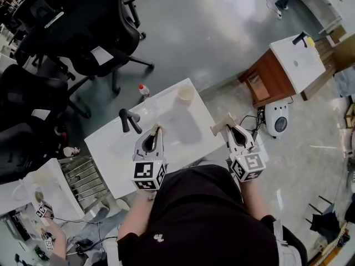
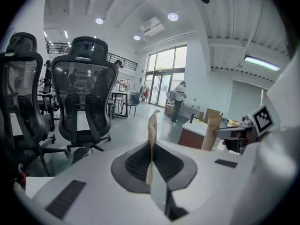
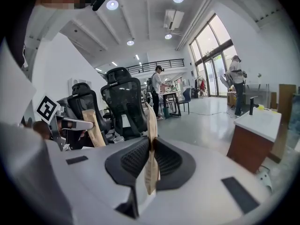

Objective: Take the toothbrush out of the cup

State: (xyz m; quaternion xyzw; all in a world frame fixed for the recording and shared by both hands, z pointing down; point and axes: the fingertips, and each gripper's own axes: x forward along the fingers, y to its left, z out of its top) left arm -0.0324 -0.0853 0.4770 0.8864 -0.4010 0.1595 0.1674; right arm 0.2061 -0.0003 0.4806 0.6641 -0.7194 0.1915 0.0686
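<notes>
Nothing of the task looks done yet. The left gripper (image 1: 155,129) and right gripper (image 1: 223,127) hover over the near edge of the table (image 1: 111,154), each with its jaws pressed together on nothing. The cup (image 1: 184,95) stands apart near the far edge, untouched; no toothbrush can be made out in it.

what seems a cup (image 1: 184,95), contents too small to tell; chair (image 1: 28,96) cut by left edge

Open passage over bench (image 1: 177,129) middle; black fixture (image 1: 129,121) obstructs left, cup (image 1: 184,95) far edge, office chairs (image 1: 94,32) beyond.
</notes>
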